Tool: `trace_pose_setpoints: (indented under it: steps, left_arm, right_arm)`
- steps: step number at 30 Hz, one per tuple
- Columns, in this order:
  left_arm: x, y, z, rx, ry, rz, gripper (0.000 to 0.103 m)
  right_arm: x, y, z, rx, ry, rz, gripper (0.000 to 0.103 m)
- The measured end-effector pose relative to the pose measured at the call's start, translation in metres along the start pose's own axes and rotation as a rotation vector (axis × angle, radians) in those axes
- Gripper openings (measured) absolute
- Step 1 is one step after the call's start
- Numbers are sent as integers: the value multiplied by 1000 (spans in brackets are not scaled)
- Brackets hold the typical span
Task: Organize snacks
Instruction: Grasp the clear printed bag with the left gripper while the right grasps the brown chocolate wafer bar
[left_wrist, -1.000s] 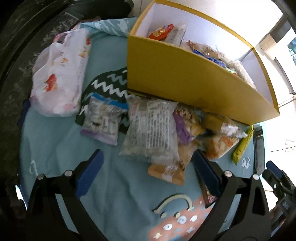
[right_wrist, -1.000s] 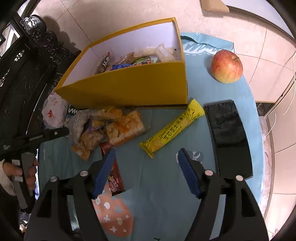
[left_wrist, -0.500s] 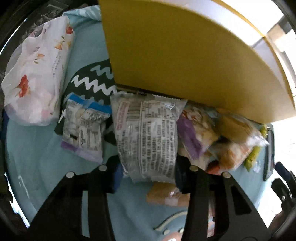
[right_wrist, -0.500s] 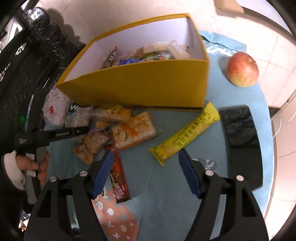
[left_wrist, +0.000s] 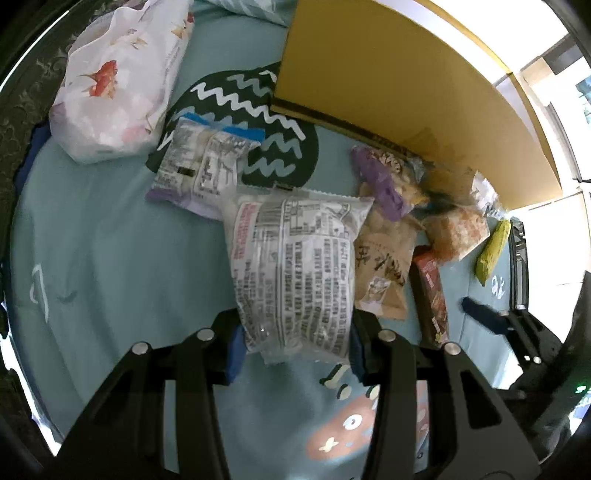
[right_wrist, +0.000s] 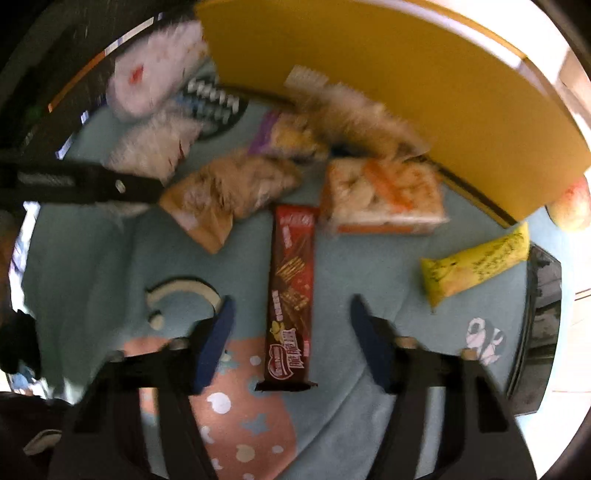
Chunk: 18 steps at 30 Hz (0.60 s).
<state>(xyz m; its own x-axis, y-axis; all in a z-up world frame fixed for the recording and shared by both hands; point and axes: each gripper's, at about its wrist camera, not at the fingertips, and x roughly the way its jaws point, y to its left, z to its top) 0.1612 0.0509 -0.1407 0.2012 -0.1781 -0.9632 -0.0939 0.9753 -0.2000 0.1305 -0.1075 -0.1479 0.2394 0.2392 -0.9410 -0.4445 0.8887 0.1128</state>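
From the left wrist, the left gripper has closed on the clear crinkly packet with printed text, which a second ago lay flat against the tall yellow cardboard box; now it is pinched at its near end and pulled back from the box, so loading looks next. From the right wrist, blurred, the right gripper has dropped low, jaws spread either side of the long brown biscuit pack on the teal patterned cloth; probably its next pick.

Apple and dark phone on teal cloth
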Motion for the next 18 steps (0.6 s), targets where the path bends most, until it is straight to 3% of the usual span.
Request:
trace_pose_setpoints:
  steps: [1,3,5,10,18]
  left_arm:
    - [1,-1,0,4,0,-1,45]
    - [2,-1,-1,9,1,-2,45]
    - [2,-8,4,11,-1,-1,45]
    - [-20,-7,-3,35,-45,-16,45]
    - [-60,-20,-11,88,-110,-29,45]
  right_arm:
    - [4,3,-1,-24,4,-33,24]
    - [4,6,-2,-42,19,-46,24]
    - [1,0,-4,0,29,-3,24]
    - [-28,-34,-16,213,-4,225,24]
    - [-84,-46,-20,271,-120,275,24]
